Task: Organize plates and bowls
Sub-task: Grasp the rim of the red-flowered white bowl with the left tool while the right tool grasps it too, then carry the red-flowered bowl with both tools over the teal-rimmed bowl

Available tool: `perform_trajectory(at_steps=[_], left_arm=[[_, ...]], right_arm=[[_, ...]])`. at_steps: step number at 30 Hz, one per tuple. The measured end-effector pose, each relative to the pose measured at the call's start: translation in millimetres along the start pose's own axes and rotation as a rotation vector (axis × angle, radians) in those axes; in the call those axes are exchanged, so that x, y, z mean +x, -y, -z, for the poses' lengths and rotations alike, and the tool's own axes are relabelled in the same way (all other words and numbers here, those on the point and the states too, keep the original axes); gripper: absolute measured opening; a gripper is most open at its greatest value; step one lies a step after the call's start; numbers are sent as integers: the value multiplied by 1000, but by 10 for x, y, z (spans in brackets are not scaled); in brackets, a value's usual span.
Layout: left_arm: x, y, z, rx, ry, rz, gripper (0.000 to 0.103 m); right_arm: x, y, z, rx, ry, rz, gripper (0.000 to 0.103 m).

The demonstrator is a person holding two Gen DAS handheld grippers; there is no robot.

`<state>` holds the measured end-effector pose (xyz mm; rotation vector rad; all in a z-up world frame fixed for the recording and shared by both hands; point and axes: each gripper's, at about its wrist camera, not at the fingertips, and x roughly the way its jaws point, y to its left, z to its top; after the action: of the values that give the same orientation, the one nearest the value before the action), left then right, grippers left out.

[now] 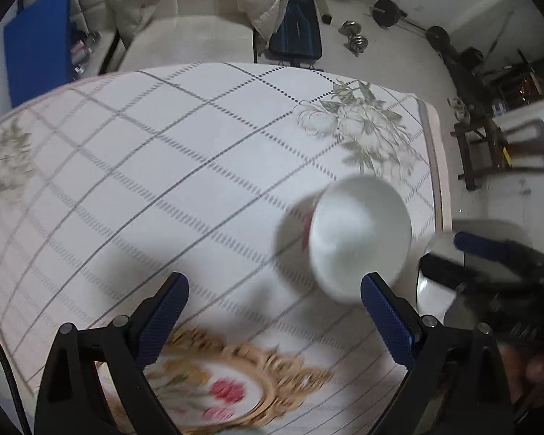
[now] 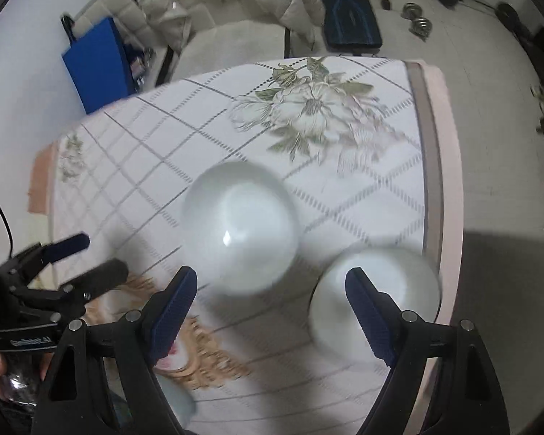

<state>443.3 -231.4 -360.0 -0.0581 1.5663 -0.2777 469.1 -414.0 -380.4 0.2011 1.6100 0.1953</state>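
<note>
Both tools spread, empty: left tool point(image 1: 273, 306), right tool point(image 2: 270, 299). Risk: white bowl point(image 2: 375, 295) at 4 o'clock near counter point(image 2: 431, 166) edge; a knock could tip it off.

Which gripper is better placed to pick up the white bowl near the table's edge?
The right gripper, I think: it is open and the white bowl lies right at its fingers. The left gripper, also open, hangs over the flowered plate.
</note>
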Motion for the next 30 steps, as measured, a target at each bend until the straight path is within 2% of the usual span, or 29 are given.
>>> perform_trajectory(at_steps=[3,5,6,8,10,12,13,14,16,18,23,30], left_arm=[[308,19,-224,-31,-63,29,96],[488,28,-287,-33,-99,39,85],[561,38,-313,-28,-116,42,80],[695,63,-343,-9,-151,31,56],[812,70,-345,2,-177,36,42],[803,95,-353,19,-160,35,31],[821,109,-355,26,-172,41,19],[823,107,-355,20,-177,53,14],[788,141,-343,28,-167,46,9],[730,160,-319,47,-149,15,9],[521,120,-259,30,-131,17,9],[-72,62,56,63,-76,-8,9]], right_arm=[[264,63,-195,-34,-69,35,82],[461,124,-295,-43,-111,53,75],[553,166,-338,-43,-138,34,72],[655,215,-387,-36,-165,-15,58],[744,239,-423,-45,-188,-32,46],[818,246,-445,-52,-209,-43,32],[856,246,-453,-50,-222,-64,16],[861,241,-441,-52,-226,-64,9],[864,213,-438,-65,-217,-50,8],[852,192,-418,-53,-219,-62,8],[734,119,-329,-36,-207,-90,7],[296,-259,82,-47,-142,-123,7]])
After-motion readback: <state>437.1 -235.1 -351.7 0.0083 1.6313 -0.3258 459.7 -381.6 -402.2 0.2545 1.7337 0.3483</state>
